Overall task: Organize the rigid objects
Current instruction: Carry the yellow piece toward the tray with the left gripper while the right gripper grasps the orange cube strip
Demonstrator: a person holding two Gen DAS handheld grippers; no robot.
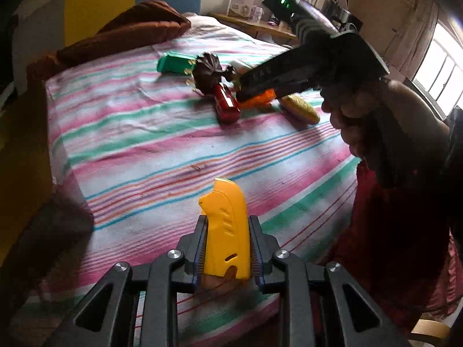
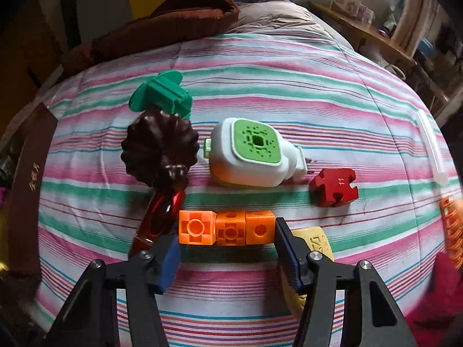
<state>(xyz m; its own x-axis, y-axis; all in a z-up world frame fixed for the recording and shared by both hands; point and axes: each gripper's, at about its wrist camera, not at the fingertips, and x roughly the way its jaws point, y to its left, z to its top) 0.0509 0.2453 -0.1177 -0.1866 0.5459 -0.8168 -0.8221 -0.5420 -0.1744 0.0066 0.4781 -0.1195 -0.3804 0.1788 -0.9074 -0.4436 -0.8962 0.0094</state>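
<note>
My left gripper (image 1: 228, 228) is shut on a yellow plastic utility-knife-shaped piece (image 1: 227, 231), held above the striped bed cover (image 1: 144, 144). My right gripper (image 2: 225, 245) is open, its jaws standing at either end of a row of three joined orange cubes (image 2: 227, 227) lying on the cover; it also shows in the left wrist view (image 1: 254, 89). Around it lie a dark brown fluted piece (image 2: 160, 147), a red car-like toy (image 2: 157, 219), a green piece (image 2: 162, 92), a white-and-green plug-in device (image 2: 249, 153), a red puzzle block (image 2: 334, 186) and a yellow piece (image 2: 314, 243).
A brown blanket (image 2: 173, 20) lies at the head of the bed. A dark book (image 2: 29, 190) sits at the left edge. An orange comb-like item (image 2: 453, 231) and a white stick (image 2: 431, 147) lie at the right. A wooden shelf (image 2: 361, 29) stands beyond.
</note>
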